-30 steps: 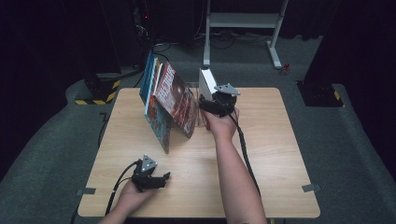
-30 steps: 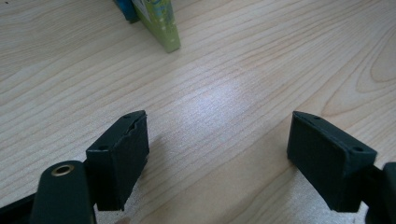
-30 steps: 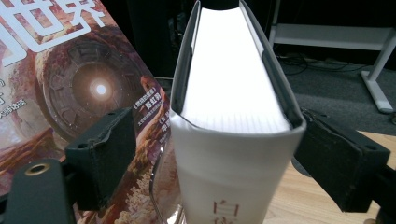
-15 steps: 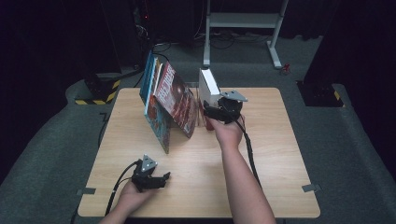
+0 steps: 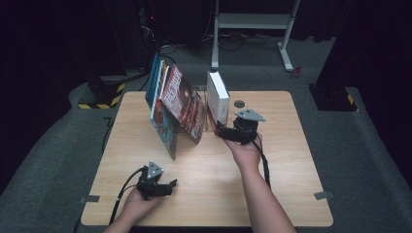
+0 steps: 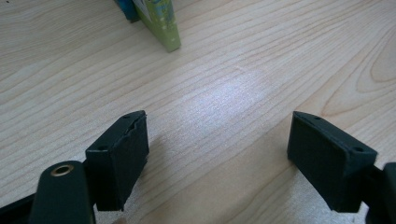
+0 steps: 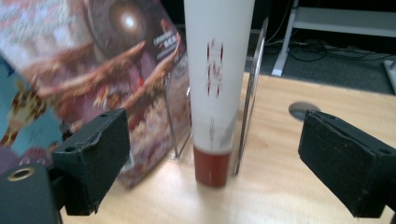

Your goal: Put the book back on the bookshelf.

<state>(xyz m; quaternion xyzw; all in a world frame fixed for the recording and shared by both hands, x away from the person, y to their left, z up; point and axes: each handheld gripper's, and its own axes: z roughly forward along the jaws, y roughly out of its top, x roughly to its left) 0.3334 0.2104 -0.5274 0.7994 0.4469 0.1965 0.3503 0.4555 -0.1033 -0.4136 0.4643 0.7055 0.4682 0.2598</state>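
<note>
On the far half of the wooden table point(image 5: 272, 160) we see the white book point(image 5: 218, 97) standing upright in a clear wire rack point(image 7: 250, 88), spine toward us, red band at its foot. Just left of it, leaning picture books point(image 5: 177, 104) tilt against one another. Our right gripper point(image 5: 227, 134) sits just in front of the white book, jaws spread wide, having just been opening, nothing between them; the left edge of that gripper's view is blurred, so those covers stay uncertain. Near the table's front edge, our left gripper point(image 5: 167, 187) rests with jaws apart over bare wood, empty.
</note>
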